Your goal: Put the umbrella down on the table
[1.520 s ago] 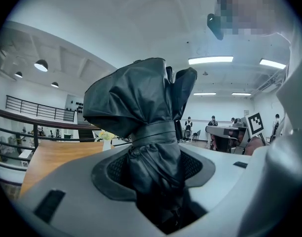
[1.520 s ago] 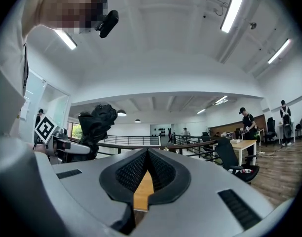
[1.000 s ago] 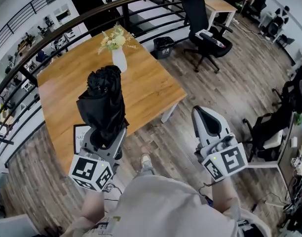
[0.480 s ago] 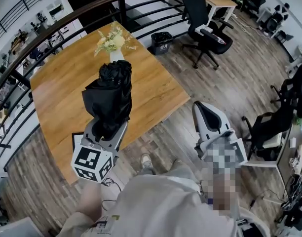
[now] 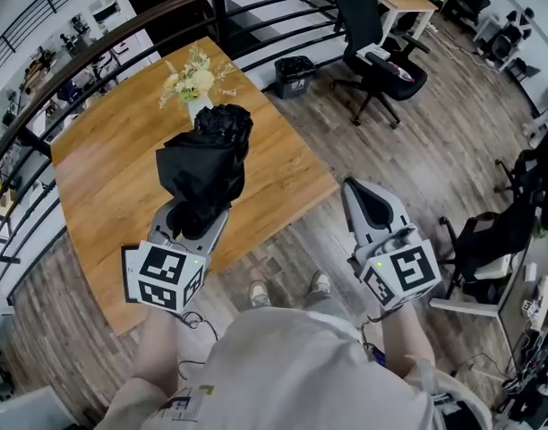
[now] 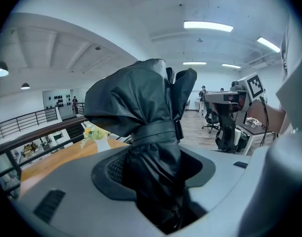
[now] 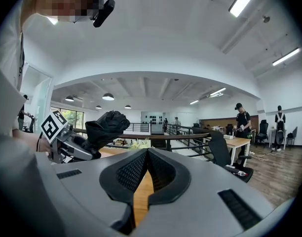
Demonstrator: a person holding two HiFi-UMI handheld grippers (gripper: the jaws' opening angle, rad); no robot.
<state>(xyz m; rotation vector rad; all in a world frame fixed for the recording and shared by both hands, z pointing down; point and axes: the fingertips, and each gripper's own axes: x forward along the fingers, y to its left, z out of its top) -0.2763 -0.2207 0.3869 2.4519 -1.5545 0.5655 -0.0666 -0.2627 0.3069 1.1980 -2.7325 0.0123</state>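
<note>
A folded black umbrella (image 5: 207,164), bound with a strap, stands upright in my left gripper (image 5: 199,225), whose jaws are shut on its lower part. It hangs over the near right part of the wooden table (image 5: 95,186), and its top hides the base of a white vase of flowers (image 5: 193,83). In the left gripper view the umbrella (image 6: 146,112) fills the middle between the pads (image 6: 111,169). My right gripper (image 5: 360,195) is off the table's right edge, over the floor, shut with nothing in it. From the right gripper view (image 7: 147,157) the umbrella (image 7: 105,126) shows at the left.
A dark curved railing (image 5: 122,38) runs behind the table. A black office chair (image 5: 377,56) and a black bin (image 5: 296,72) stand beyond the table's far right corner. Another chair (image 5: 489,231) is at the right. The person's shoes (image 5: 261,292) are on the wooden floor.
The left gripper has carried the umbrella farther over the table, toward the vase. The right gripper has shifted forward alongside it and stays shut.
</note>
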